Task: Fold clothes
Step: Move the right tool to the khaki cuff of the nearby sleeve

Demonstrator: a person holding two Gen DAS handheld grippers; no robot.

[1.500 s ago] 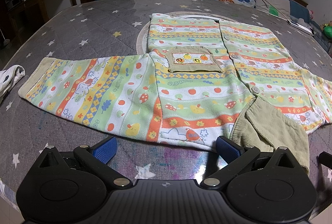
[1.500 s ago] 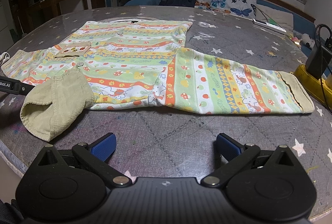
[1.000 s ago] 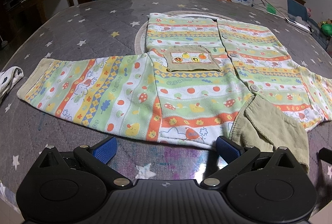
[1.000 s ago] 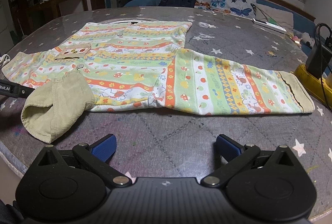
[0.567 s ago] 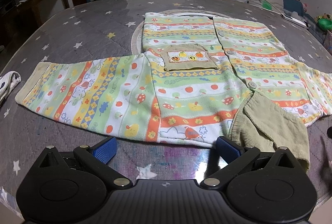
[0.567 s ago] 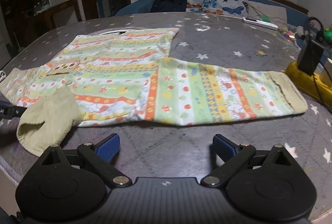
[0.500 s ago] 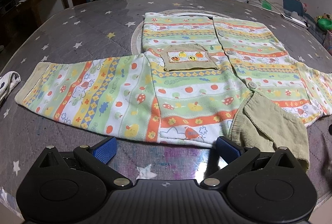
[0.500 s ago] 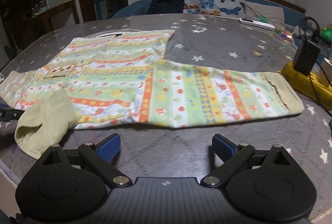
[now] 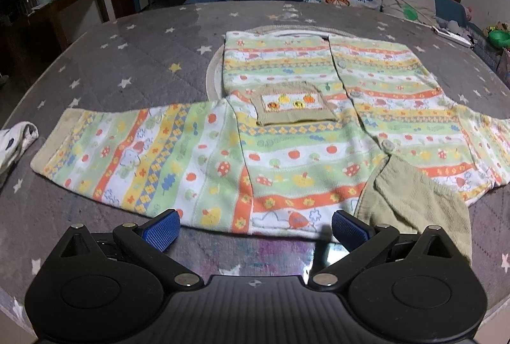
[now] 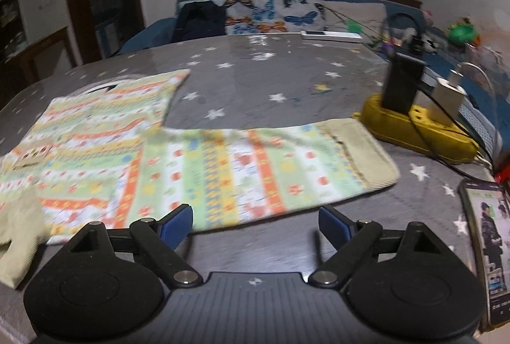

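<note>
We see a striped child's cardigan [image 9: 287,133] spread flat on the bench [image 9: 127,70], which wears a grey cover dotted with stars. Its front faces up, a small tan pocket [image 9: 295,103] sits on the chest, and both sleeves reach out sideways. The khaki collar [image 9: 411,200] lies at the near edge.

Our left gripper [image 9: 255,226] hovers just short of that near edge, its blue fingers [image 9: 161,227] spread wide and holding nothing. Our right gripper [image 10: 255,226] hangs over the lower edge of the other sleeve [image 10: 255,168], fingers [image 10: 334,226] likewise spread apart and empty.

Just beyond that sleeve's tan cuff [image 10: 366,149] rests a yellow power strip [image 10: 414,130] with chargers plugged in. A phone [image 10: 491,251] lies near the bench's right edge. A white sock [image 9: 16,140] lies past the left sleeve's cuff.
</note>
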